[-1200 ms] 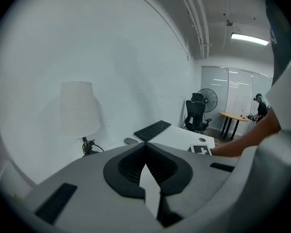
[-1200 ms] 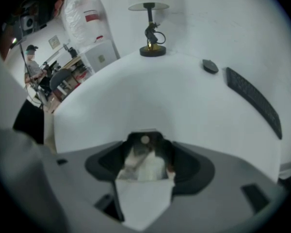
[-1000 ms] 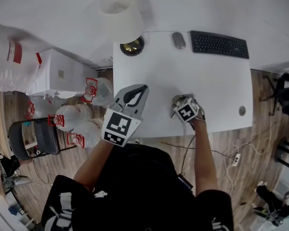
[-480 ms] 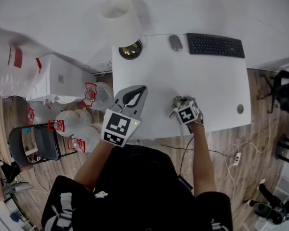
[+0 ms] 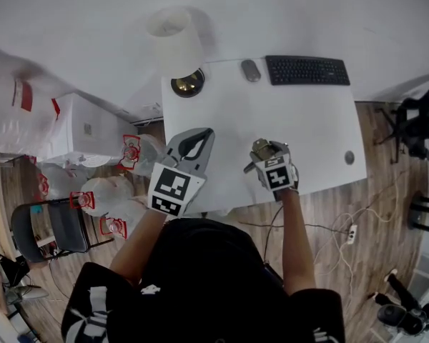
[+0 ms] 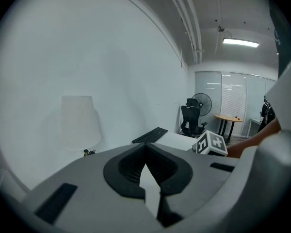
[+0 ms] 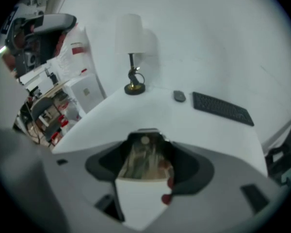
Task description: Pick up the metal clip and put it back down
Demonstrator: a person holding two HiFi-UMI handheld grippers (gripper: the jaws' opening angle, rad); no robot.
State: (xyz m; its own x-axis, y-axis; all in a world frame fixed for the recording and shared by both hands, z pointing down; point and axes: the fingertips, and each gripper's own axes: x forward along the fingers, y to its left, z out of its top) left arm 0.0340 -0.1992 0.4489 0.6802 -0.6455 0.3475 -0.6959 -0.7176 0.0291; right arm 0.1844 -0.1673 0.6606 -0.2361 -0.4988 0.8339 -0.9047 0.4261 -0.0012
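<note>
The metal clip [image 5: 263,148] is shiny and sits between the jaws of my right gripper [image 5: 259,153], which is shut on it above the front part of the white table [image 5: 307,123]. In the right gripper view the metal clip [image 7: 144,161] fills the gap between the jaws of the right gripper [image 7: 146,139], with the tabletop below and beyond it. My left gripper [image 5: 202,137] hovers over the table's front left corner, jaws shut with nothing in them. In its own view the left gripper [image 6: 146,148] points level across the room and the table is mostly hidden.
At the table's back stand a white lamp [image 5: 174,40], a mouse [image 5: 250,69] and a black keyboard [image 5: 306,70]. A round cable port [image 5: 349,158] is near the right edge. Left of the table are a white cabinet [image 5: 86,123], plastic bags and a chair [image 5: 50,224].
The right gripper, still shut on the clip, has shifted slightly left and toward the table's front. The left gripper holds about the same place. The head camera has shifted.
</note>
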